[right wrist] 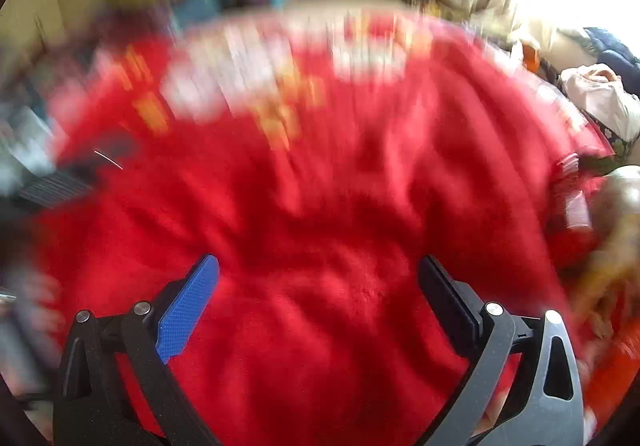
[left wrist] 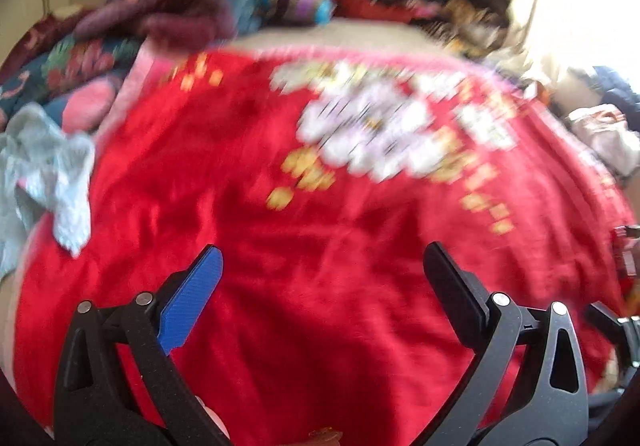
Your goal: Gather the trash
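Cluttered bed, fluffy red blanket with white flowers (left wrist: 280, 246) filling frame; left gripper (left wrist: 322, 266) and right gripper (right wrist: 318, 278) both spread apart, empty; possible trash, blurred red-white wrappers (right wrist: 572, 190) at right edge; motion blur risks mis-grab.

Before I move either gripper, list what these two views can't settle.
- Trash: none identifiable; motion blur smears both views.
- Items at the right edge of the red blanket, right wrist view: blurred red-and-white and yellowish shapes, identity unclear.
- Pile along the far wall, left wrist view: blurred, items inseparable.
- Blanket's floral print: details smeared.
- Left gripper and right gripper: open, empty; the hands are out of frame.
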The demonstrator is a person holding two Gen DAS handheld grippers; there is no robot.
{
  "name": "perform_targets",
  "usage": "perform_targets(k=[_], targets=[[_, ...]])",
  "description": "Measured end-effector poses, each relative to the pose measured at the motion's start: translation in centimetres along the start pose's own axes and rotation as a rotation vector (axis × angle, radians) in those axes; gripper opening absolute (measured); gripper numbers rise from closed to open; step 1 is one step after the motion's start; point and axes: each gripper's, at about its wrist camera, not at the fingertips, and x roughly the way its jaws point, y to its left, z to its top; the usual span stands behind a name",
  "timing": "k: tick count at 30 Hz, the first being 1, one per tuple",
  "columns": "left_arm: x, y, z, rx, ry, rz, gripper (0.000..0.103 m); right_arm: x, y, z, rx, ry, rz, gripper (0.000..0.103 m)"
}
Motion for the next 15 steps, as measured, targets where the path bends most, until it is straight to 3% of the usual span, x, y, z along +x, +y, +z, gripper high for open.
perform_targets(k=[2,4,7,8,9,11,15], targets=[[-2.3,-1.2,0.6,0.017,-0.076,-0.049,0.092,-9.1,-0.9,-0.1,0.017,-0.291,0.014,0.097],[-4.3,-2.7,1.2,0.036,-0.14,-0.117,0.092,-16.4,-2.6,-1.5,0.035,-0.521,-0.015,0.097],[-8.0,-6.0,1.6,0.092,-0.228,-0.24,0.092,-26.2,-6.5,-5.3,0.086,-0.797,-0.183,0.097],[-9.2,-7.3,1.7,0.106,-0.247,-0.298,0.092,-28.0,-7.7,-6.3,0.093,-0.823,-0.248,0.097],[-10.1,-8.2,1.6,0.113,-0.256,-0.342,0.092,-30.1,-9.5,-7.9,0.122,-0.822,-0.375,0.097],[-11.9,-10.6,1.4,0.133,-0.256,-0.431,0.092,-32.6,-11.8,-10.2,0.217,-0.778,-0.542,0.097],[-15.2,-15.2,-0.2,0.2,-0.253,-0.596,0.092,-36.4,-12.3,-15.5,0.388,-0.81,-0.727,0.097]])
